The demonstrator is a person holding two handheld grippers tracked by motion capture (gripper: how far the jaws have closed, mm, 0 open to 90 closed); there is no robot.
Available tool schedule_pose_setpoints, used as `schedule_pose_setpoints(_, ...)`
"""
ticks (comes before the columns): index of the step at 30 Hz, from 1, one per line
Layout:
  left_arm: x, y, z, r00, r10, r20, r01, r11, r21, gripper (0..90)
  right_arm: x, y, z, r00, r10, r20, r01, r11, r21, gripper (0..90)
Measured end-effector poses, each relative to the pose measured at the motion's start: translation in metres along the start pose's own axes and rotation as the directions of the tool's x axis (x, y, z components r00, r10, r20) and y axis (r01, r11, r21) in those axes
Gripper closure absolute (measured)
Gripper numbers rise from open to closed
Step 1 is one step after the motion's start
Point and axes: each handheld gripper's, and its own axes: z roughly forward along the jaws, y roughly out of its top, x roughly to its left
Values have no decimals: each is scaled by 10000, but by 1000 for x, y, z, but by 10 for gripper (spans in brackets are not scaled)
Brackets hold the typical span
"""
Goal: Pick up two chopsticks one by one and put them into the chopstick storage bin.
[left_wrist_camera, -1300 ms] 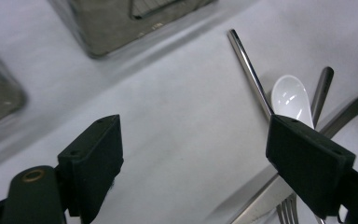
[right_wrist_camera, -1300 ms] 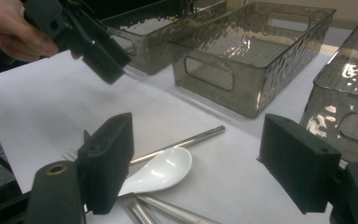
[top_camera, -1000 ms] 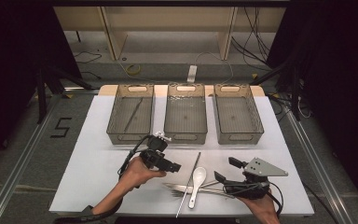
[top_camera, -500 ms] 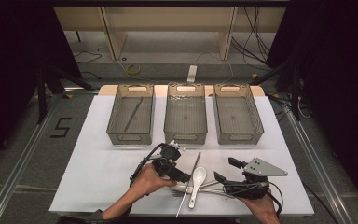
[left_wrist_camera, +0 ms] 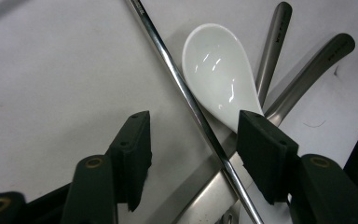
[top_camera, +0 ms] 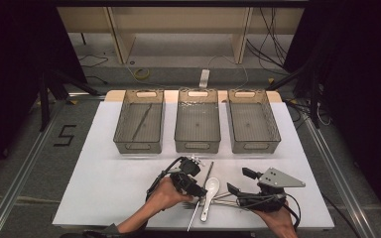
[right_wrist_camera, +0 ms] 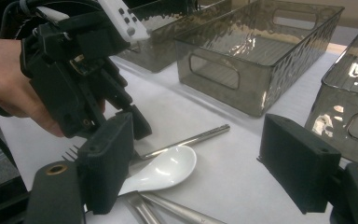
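White table (top_camera: 104, 198), cutlery piled near its front edge. Your left gripper (left_wrist_camera: 193, 154) has just been closing, jaws half-narrowed astride the metal chopstick (left_wrist_camera: 186, 98), pads not yet touching. Right gripper (right_wrist_camera: 205, 163) stands wide, empty. Risk: the right pad catches the white spoon (left_wrist_camera: 219, 70) and shifts the pile.

My white counter (top_camera: 104, 198) is carrying three grey bins (top_camera: 197, 126) along its far side, while a white spoon (top_camera: 209, 191), a chopstick (top_camera: 202, 196) and a fork (top_camera: 187, 204) are lying near me.
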Motion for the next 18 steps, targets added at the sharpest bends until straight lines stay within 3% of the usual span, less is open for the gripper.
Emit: schedule_pose_setpoints(18,-3,0,5,9937,839,-741,-803,9955,500,660,0,0,-1,10000,-18,3,18,10000,-40,268)
